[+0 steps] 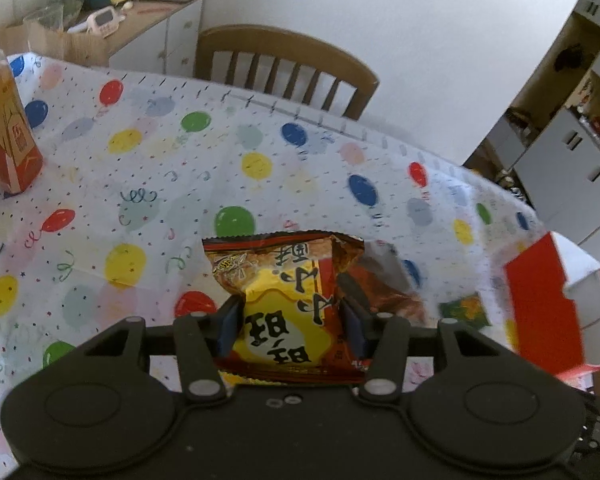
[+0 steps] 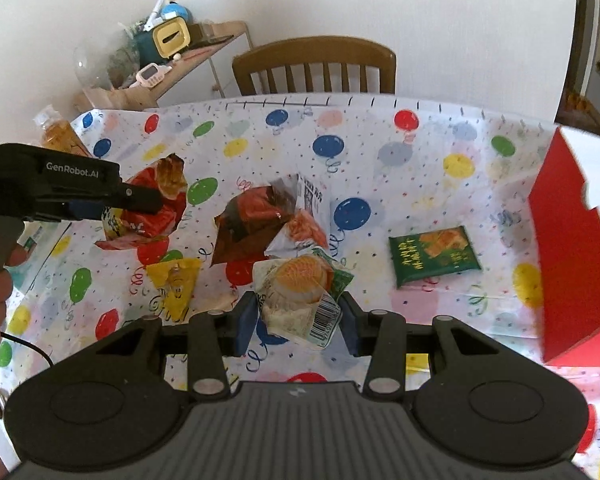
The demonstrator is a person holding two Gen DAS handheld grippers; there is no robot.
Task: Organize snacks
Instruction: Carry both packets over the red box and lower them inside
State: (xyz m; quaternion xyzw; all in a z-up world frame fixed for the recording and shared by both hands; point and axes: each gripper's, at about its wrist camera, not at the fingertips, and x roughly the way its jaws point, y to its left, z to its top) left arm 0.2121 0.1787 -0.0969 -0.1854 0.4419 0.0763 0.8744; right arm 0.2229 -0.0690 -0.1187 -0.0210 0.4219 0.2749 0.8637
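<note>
Bright even daylight, soft shadows, fisheye-bent edges (right side motion-blurred)

A white surface [image 2: 380, 184] scattered with red, blue, green and yellow balloons and fine confetti dots. A red-and-yellow snack packet [image 1: 284, 304] with bold black characters sits between the black left tongs [image 1: 288, 324]. A clear wrapper [image 2: 300, 296] showing an orange-gold pastry and a barcode sits between the black right tongs [image 2: 296, 326]. A dark green packet [image 2: 434, 256] with gold print; a red box [image 2: 568, 248] with white edges; a brown wooden chair [image 2: 314, 64].
</note>
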